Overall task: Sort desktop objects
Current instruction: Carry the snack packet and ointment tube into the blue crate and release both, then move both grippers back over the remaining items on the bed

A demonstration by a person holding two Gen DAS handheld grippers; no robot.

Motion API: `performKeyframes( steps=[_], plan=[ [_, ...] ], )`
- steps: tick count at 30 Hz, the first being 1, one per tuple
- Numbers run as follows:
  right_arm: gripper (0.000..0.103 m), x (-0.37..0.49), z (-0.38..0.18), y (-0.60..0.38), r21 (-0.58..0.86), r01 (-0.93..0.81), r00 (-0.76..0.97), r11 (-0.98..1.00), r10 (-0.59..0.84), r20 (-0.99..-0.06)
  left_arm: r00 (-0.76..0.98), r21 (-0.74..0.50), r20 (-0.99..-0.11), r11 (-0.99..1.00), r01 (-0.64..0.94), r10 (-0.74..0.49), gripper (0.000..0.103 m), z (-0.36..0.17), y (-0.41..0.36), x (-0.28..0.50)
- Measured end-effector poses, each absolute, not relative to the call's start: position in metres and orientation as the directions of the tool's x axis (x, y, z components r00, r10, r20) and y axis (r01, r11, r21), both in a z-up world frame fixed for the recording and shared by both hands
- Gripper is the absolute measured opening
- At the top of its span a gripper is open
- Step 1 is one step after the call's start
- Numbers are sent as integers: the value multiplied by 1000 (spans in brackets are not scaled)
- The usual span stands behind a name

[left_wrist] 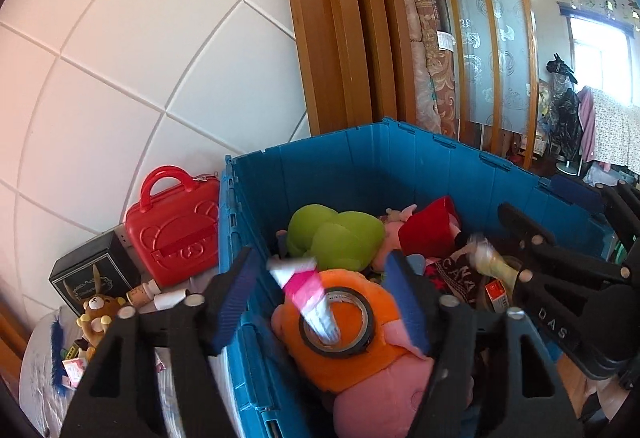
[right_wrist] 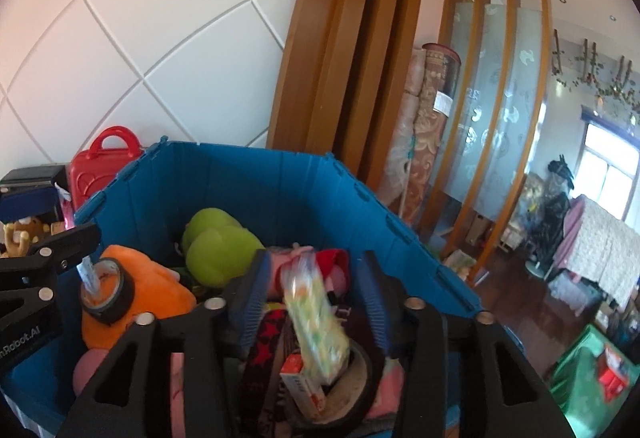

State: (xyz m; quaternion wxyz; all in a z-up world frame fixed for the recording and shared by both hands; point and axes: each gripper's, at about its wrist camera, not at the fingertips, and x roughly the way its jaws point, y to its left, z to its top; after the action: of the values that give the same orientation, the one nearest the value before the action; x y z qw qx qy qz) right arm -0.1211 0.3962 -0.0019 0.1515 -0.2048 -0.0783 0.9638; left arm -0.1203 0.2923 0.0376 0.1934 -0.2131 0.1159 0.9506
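Observation:
A blue plastic crate [left_wrist: 360, 161] [right_wrist: 248, 177] holds soft toys. My left gripper [left_wrist: 320, 302] is open above it. A pink and white tube [left_wrist: 308, 294], blurred, is between the fingers, its lower end inside a black tape roll [left_wrist: 340, 322] on an orange plush [left_wrist: 332, 366]. My right gripper [right_wrist: 316, 298] is open over the crate's right side. A blurred green and white packet [right_wrist: 316, 318] hangs between its fingers above another tape roll [right_wrist: 352, 390] and a small red and white box [right_wrist: 304, 386]. Whether either item touches a finger is unclear.
A green plush [left_wrist: 340, 234] [right_wrist: 216, 246] and a red plush [left_wrist: 428, 226] lie in the crate. Left of the crate stand a red toy case [left_wrist: 172, 230], a black box [left_wrist: 92, 270], a brown bear [left_wrist: 98, 314] and small bottles [left_wrist: 160, 294]. Rolled rugs [right_wrist: 428, 125] lean behind.

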Motion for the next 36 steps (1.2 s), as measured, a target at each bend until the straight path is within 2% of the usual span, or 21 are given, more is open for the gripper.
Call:
performKeyframes(
  steps=[2,6,16,20,22,24,34,36],
  plan=[
    [82,-120,-2,395,-226,-270,-870,-936,338,-359,-847,157,-433,-899,-408,309,81,38,293,-116],
    [102,-116,0,396,-240,-283,-871,-929,354,-342,-840,133,-441,-903,-409,316,81,37,289,-115],
    [103,-114,5,382,-232,-251,-870,-940,323,-371,-865,108,-419,-931,-348,275,81,44,246,-111],
    [103,-112,14,354,-241,-217,-887,-946,294,-355,-885,90,-399,-950,-298,240,82,49,210,-108],
    [103,-110,19,335,-241,-194,-900,-951,270,-342,-894,78,-393,-961,-266,216,86,50,188,-107],
    [103,-109,23,316,-239,-166,-912,-957,241,-331,-904,76,-386,-970,-229,183,97,49,165,-105],
    [103,-117,21,217,-252,-22,-940,-967,106,-326,-918,43,-383,-990,-131,105,97,42,67,-98],
    [103,-118,19,209,-255,-22,-939,-967,108,-327,-914,45,-391,-989,-139,111,102,40,65,-96]
  ],
)
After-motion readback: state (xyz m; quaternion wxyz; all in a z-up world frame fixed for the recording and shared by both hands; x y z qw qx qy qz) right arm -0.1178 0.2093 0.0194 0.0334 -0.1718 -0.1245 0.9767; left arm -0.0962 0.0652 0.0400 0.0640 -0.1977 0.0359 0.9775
